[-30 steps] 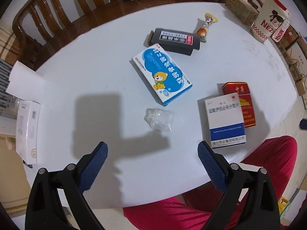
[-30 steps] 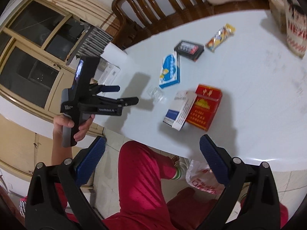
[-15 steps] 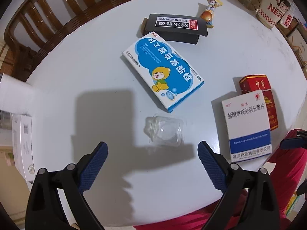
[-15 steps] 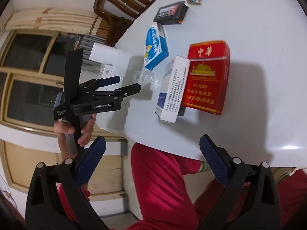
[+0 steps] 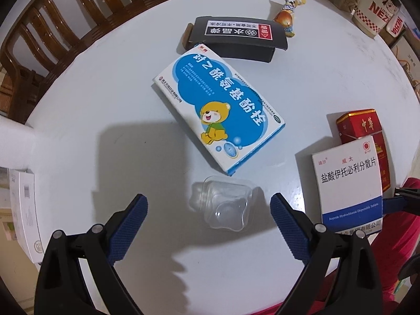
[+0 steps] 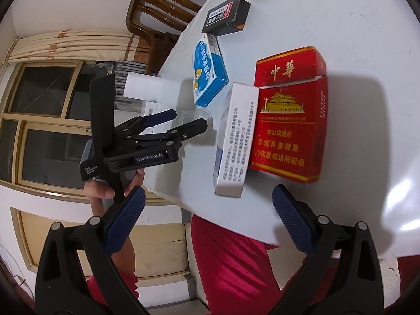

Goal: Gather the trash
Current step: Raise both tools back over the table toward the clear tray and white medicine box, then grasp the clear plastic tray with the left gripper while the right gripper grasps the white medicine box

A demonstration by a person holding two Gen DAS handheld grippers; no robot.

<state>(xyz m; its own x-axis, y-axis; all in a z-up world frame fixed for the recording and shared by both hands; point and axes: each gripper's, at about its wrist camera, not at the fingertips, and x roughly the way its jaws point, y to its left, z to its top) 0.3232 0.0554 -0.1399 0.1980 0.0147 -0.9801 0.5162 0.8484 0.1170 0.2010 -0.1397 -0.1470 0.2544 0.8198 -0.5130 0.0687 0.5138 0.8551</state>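
The left gripper (image 5: 208, 211) had its jaws wide open. Its two blue pads (image 5: 128, 229) stood on each side of a clear plastic tray (image 5: 223, 204), but they did not touch it. The little see-through tray lay flat on the round white table (image 5: 105, 105), near the edge closest to the person.

Just past the tray lay a blue and white medicine box with a bear on it (image 5: 218, 113). Behind that box lay a black box with a white label (image 5: 236, 36), and the two looked like they touched at one corner. Beside the black box lay a candy in a yellow wrapper (image 5: 288, 15). To the right of the tray lay a white medicine box with a blue stripe (image 5: 349, 181). It sat partly on top of a red cigarette pack (image 5: 359, 126).

The right gripper (image 6: 207, 220) also had its jaws wide open, and they held nothing. It hung out past the table edge, over the person's red pants (image 6: 236, 267). In front of it lay the red cigarette pack (image 6: 288, 115), with the white box (image 6: 236, 136) leaning on its left side. In this view the left gripper (image 6: 181, 119) was seen from the side, held in a hand (image 6: 105, 191), with its tips by the clear tray (image 6: 194, 116).

A wooden chair (image 5: 52, 34) stood behind the table.
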